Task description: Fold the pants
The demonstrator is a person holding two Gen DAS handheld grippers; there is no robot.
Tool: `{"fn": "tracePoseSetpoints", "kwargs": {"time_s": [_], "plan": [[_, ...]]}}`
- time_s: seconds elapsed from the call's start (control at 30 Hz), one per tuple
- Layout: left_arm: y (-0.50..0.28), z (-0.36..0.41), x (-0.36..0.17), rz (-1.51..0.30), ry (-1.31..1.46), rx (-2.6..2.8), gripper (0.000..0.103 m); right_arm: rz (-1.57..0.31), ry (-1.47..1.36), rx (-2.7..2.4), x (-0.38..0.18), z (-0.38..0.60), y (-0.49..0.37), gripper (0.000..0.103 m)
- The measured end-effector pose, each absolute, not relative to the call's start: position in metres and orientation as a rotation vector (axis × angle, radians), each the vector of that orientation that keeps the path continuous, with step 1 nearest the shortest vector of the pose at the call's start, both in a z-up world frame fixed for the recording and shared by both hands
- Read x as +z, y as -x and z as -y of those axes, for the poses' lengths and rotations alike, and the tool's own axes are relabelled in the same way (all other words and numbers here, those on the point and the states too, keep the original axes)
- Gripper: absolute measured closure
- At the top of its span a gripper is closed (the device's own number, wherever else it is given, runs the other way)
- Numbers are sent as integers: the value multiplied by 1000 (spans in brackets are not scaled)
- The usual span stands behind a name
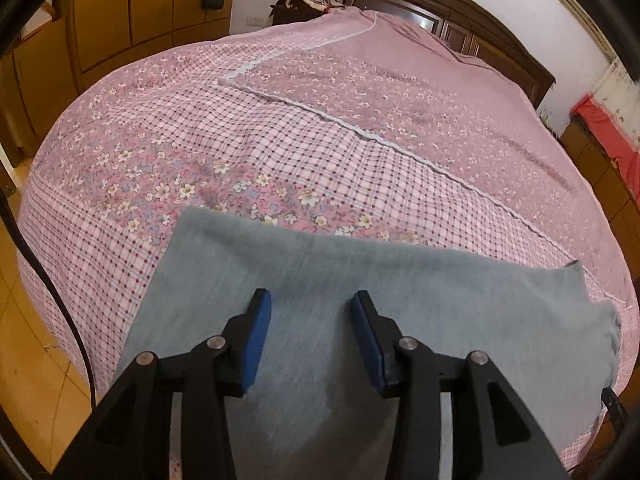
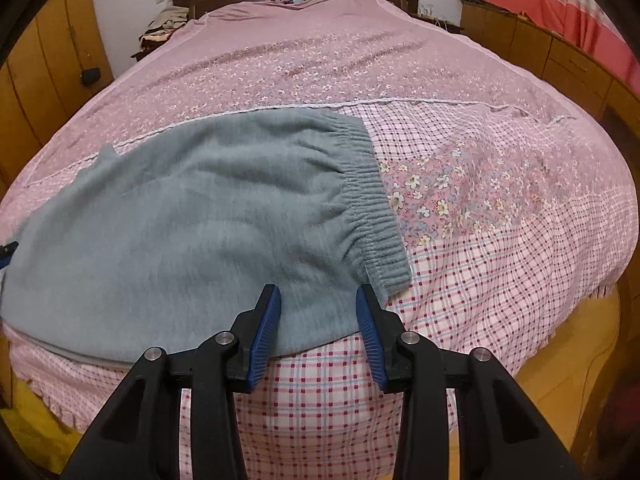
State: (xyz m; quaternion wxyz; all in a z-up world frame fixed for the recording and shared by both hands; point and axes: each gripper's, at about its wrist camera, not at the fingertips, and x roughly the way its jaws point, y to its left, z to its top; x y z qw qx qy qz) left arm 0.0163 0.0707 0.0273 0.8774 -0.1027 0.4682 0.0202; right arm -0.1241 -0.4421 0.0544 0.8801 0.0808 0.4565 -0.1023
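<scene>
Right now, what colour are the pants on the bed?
Plain grey-blue pants, clearest in the right wrist view.

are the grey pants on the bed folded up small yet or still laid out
Still laid out long. The grey pants lie flat across the bedspread, elastic waistband at one end; whether they are already doubled leg on leg, cannot tell.

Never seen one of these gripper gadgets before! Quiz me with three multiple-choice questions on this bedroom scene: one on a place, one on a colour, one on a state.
1. Where do the pants lie?
A. on the floor
B. on the bed
C. on a chair

2. What colour are the pants?
A. grey-blue
B. red
C. black

3. How does the right gripper stand?
A. clamped on the waistband
B. out of sight
C. open, pads apart

Answers: 1 B, the bedspread lies under them; 2 A, the fabric shows it; 3 C, a gap separates its blue pads.
</scene>
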Motion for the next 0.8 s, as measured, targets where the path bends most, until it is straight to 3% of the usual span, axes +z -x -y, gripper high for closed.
{"fn": "tracePoseSetpoints", "kwargs": {"time_s": [0.37,0.8], "plan": [[-32,-6,64,-975,171,-192,56,-871,-207,-201,88,457,111,63],[-66,94,84,-1028,109,-418,55,-855,-286,-252,82,486,85,62]]}}
